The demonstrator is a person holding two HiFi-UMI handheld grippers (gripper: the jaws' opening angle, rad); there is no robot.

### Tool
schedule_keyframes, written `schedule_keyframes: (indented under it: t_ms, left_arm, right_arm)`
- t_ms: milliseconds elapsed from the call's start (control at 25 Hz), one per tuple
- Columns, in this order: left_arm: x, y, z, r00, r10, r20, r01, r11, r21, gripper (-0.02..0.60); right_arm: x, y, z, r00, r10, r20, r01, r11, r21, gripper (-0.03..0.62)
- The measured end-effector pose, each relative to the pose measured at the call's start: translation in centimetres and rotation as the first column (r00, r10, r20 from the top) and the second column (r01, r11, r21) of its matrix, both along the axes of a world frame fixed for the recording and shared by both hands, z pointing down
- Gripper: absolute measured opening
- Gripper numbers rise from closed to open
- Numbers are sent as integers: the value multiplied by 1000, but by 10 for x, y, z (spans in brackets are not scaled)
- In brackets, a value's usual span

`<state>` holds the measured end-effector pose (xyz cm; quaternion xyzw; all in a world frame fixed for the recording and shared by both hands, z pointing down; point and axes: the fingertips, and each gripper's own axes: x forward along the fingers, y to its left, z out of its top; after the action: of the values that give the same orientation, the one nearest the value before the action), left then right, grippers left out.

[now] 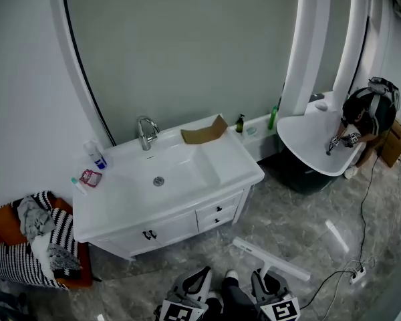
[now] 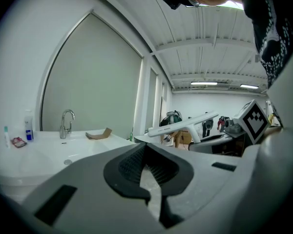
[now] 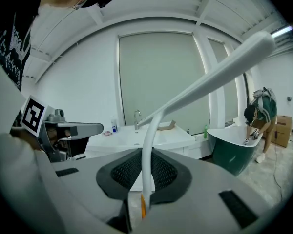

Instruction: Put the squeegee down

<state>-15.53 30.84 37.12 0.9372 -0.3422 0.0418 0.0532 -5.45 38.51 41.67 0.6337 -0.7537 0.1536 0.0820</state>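
Note:
The white squeegee point(image 1: 271, 258) hangs low over the marble floor in front of the vanity, and my right gripper point(image 1: 271, 287) is shut on its handle. In the right gripper view the thin handle point(image 3: 146, 174) rises from between the pads, and the long blade point(image 3: 219, 74) slants up to the right. My left gripper point(image 1: 190, 289) hovers just left of it, shut with nothing between its jaws point(image 2: 146, 152). From the left gripper view the squeegee point(image 2: 183, 123) and the right gripper's marker cube point(image 2: 254, 121) show at the right.
The white vanity point(image 1: 167, 179) with faucet point(image 1: 146, 134), cardboard piece point(image 1: 204, 132) and bottles stands ahead. A person point(image 1: 364, 119) bends over a bathtub point(image 1: 314, 146) at the right. An orange basket with striped cloth point(image 1: 33, 243) sits left. A cable and power strip point(image 1: 354, 273) lie on the floor at the right.

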Motion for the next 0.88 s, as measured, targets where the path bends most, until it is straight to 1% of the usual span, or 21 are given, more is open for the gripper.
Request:
schedule_keyframes:
  t_ms: [200,360,560,640,760,880]
  left_arm:
    - [14,-28,-1,1000,-21,-3,21,1000,-5,5]
    - [24,-49,0,999,-37,-3,37,999,-14,5]
    - [37,-75,1,999,-53,-4,53,998,-22,5]
    - [46,-86,-1,998,-56,-8,56,998,-14,5]
    - [67,-105,-7,998,-59,-10,59,998,20,5]
    - [87,-122,-8,995,-93,21,92,994,52,5]
  right_arm:
    - [15,-33,3,1000,-7,5,7,1000,-10,51]
    - [28,-64,6,999,-35,28,36,999,-22,51]
    - [58,-103,0,998,-64,13,64,998,24,51]
    - [72,-117,-2,998,-68,8,68,997,41,51]
    - [90,-135,-6,997,-77,-2,77,995,58,51]
    - [108,-150,-7,997,-69,-47,72,995,74,51]
